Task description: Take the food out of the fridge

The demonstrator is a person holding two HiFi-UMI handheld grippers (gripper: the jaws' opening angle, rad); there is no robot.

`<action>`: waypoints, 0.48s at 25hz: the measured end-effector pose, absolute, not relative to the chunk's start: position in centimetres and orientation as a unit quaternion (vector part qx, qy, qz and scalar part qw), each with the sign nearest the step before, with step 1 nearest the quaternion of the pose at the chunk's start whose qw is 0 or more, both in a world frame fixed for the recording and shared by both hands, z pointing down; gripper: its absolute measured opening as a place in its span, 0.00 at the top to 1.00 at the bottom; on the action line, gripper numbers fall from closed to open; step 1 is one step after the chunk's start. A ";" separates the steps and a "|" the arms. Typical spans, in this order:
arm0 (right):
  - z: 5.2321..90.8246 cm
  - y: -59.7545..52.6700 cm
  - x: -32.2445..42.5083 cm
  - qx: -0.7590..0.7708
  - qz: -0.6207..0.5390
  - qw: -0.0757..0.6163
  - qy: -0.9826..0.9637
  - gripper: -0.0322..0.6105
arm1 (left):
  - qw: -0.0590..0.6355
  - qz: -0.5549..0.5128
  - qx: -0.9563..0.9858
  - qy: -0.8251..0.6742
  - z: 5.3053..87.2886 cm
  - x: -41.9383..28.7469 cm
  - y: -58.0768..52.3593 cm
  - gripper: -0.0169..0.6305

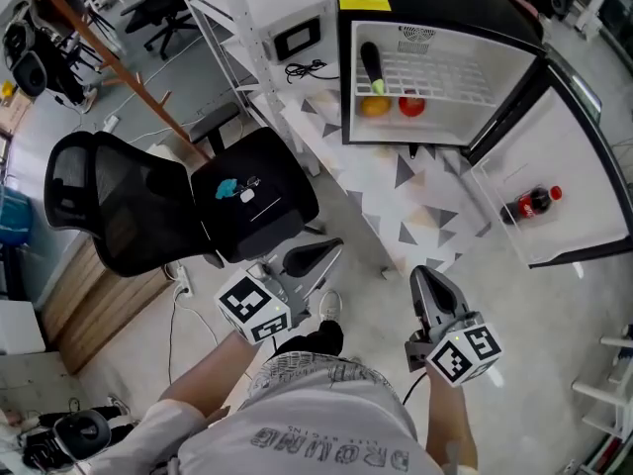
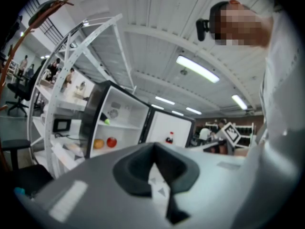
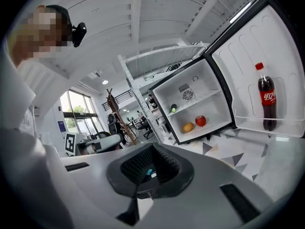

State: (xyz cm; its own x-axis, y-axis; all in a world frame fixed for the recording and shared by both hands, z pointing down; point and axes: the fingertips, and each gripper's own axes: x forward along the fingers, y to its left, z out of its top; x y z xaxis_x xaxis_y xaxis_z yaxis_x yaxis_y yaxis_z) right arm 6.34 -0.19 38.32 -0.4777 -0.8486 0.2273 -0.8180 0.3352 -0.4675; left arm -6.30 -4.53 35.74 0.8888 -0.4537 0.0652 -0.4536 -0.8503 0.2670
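Note:
The small fridge (image 1: 348, 87) stands open on the floor ahead. On its bottom lie an orange (image 1: 374, 106) and a red round fruit (image 1: 411, 105); a dark long vegetable (image 1: 371, 67) rests on the wire shelf above. My left gripper (image 1: 331, 248) and right gripper (image 1: 423, 273) are both held low in front of the person, well short of the fridge. Each is shut, with nothing between its fingers. The left gripper view shows the orange (image 2: 98, 143) and red fruit (image 2: 111, 141) far beyond the left gripper (image 2: 155, 149). The right gripper (image 3: 150, 149) faces the orange (image 3: 188, 127) and red fruit (image 3: 200, 120).
A cola bottle (image 1: 532, 204) stands in the rack of the open fridge door (image 1: 584, 166), swung out to the right. A black office chair (image 1: 178, 206) stands at the left, close to my left gripper. White shelving (image 1: 247, 28) rises beside the fridge. The floor has grey triangle marks.

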 end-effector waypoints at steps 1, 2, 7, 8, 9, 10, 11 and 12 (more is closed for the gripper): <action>38.3 -0.7 6.2 -0.513 -0.269 0.028 0.815 0.95 | 0.139 0.000 0.962 -0.233 35.8 -6.5 -5.2 0.96; 38.4 -1.3 6.1 -0.515 -0.270 0.028 0.813 0.95 | 0.139 0.001 0.963 -0.231 35.8 -6.7 -5.8 0.96; 38.4 -3.5 5.3 -0.525 -0.268 0.025 0.807 0.95 | 0.141 0.000 0.964 -0.224 36.1 -7.8 -8.5 0.96; 38.5 -3.9 5.1 -0.526 -0.268 0.024 0.806 0.95 | 0.141 0.000 0.965 -0.223 36.1 -7.9 -8.9 0.96; 38.5 -4.3 5.0 -0.528 -0.269 0.024 0.805 0.95 | 0.141 0.001 0.965 -0.222 36.1 -8.1 -9.3 0.96; 38.6 -4.6 4.9 -0.530 -0.270 0.024 0.804 0.95 | 0.142 0.001 0.965 -0.221 36.1 -8.3 -9.7 0.96; 38.7 -4.9 4.7 -0.531 -0.271 0.024 0.802 0.95 | 0.144 0.000 0.964 -0.221 36.2 -8.5 -10.0 0.96; 38.8 -5.2 4.6 -0.532 -0.272 0.023 0.802 0.95 | 0.147 0.000 0.964 -0.222 36.3 -8.6 -10.3 0.96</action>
State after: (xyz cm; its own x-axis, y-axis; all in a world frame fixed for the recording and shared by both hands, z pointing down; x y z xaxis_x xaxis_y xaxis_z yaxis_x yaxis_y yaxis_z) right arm 4.61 -5.19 38.76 -0.4336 -0.8649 0.2528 -0.8399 0.2863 -0.4610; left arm -8.63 -10.32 36.32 0.9018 -0.4273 0.0642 -0.4270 -0.8587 0.2833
